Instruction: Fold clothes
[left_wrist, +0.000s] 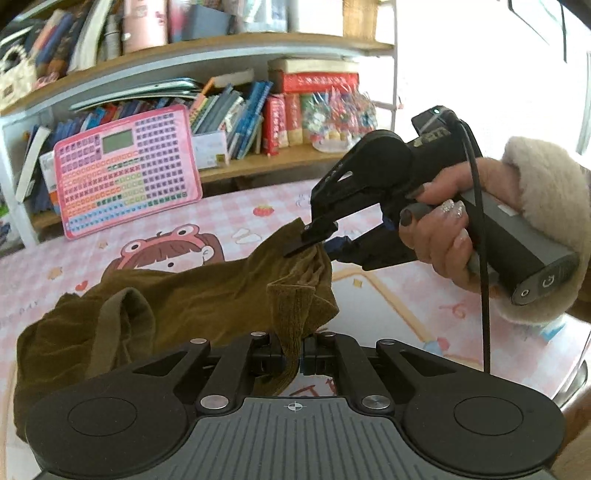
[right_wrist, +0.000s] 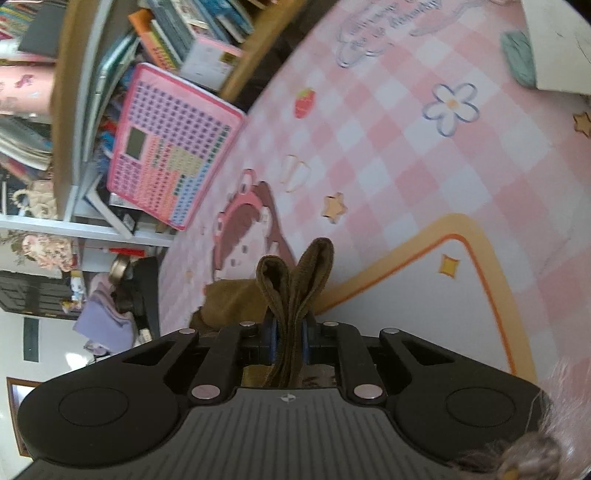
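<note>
Both of your grippers hold one olive-brown garment, lifted partly off the pink checked counter. The left gripper has its fingers closed on a ribbed edge of the cloth; the right gripper, seen from the left wrist view with your right hand around its handle, pinches another part of the same edge a little higher and nearer the counter's back edge. In the right wrist view the right gripper clamps a doubled loop of the fabric, which stands up between the fingers.

Step in hand, as a judgement: the grasp is made and the garment is bunched, so you are at the spreading or first-fold stage; little of the task looks done. The bulk of the cloth trails toward the counter's left edge, with a loose strap-like loop lying on it.

The next move calls for drawing the two grasp points apart to tension the edge, then laying it flat on the counter.

Containers: none on the counter. The bookshelf behind the back edge holds books and boxes; a pink button tablet leans against it.
</note>
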